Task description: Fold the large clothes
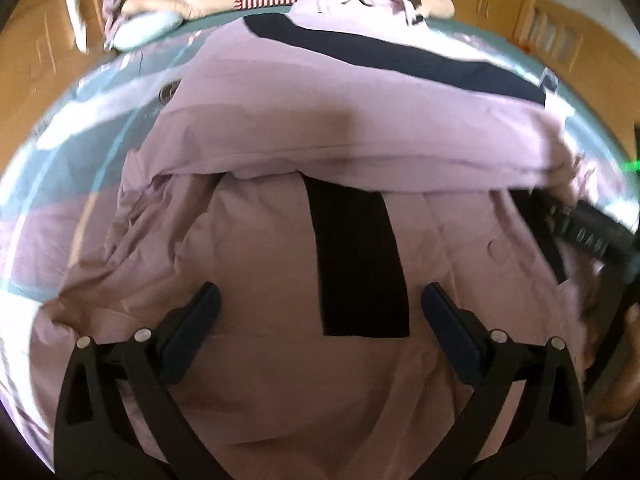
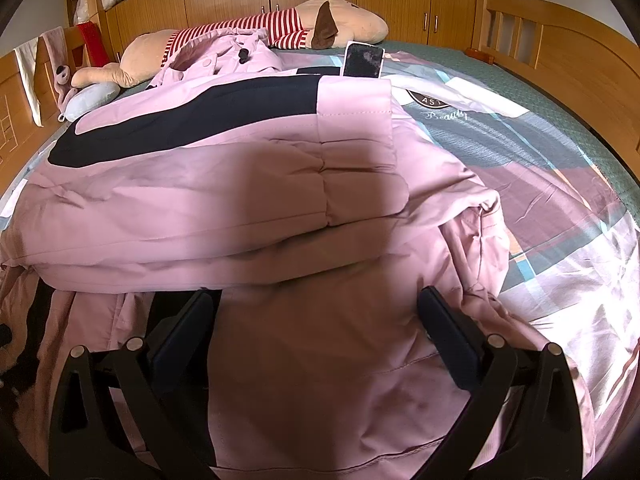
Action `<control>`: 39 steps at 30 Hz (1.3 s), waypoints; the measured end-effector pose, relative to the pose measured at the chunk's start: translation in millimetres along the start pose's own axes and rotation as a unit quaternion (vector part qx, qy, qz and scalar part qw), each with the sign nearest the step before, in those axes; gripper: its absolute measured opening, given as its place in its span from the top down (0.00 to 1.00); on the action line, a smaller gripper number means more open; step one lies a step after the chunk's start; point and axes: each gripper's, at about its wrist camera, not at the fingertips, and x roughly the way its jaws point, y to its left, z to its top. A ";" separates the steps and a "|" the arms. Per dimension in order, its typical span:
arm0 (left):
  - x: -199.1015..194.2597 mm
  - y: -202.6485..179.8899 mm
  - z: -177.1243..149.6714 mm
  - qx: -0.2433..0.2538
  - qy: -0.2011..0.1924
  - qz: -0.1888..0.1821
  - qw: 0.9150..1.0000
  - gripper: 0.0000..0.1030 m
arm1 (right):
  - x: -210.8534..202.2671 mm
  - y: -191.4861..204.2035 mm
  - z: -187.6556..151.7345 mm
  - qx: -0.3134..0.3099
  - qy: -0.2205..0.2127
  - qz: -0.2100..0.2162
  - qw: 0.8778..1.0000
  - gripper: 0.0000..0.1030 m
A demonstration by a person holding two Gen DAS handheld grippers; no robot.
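Bed (image 2: pixel 560 92) fills the room from edge to edge, its patterned cover running off to the right of the right wrist view, and across it lies the pink jacket (image 2: pixel 240 184), a big padded thing with a dark band (image 2: pixel 180 120) curving through its upper half. Its long axis runs left to right across both views. A sleeve (image 2: pixel 352 152) is folded over the body, its cuff ending just right of centre in the right wrist view, and the folded edge forms a ridge lying crosswise just beyond both pairs of fingers. Below that ridge, the lower panel spreads towards the cameras. The left gripper (image 1: pixel 320 300) hangs over this panel with its jaws spread wide and nothing between them; a dark vertical patch (image 1: pixel 360 260) sits between and ahead of its fingers. The right gripper (image 2: pixel 316 308) is likewise wide open and empty, close to the ridge, with the jacket's crumpled right edge just beside its right finger. By my reckoning both stand about equally near. A striped plush toy (image 2: pixel 320 28) and a phone (image 2: pixel 363 60) rest at the top.
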 end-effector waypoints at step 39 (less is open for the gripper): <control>-11.0 43.4 20.4 -0.061 -0.053 -0.030 0.996 0.02 | -0.6 -0.5 0.3 0.002 -0.003 0.003 1.000 0.01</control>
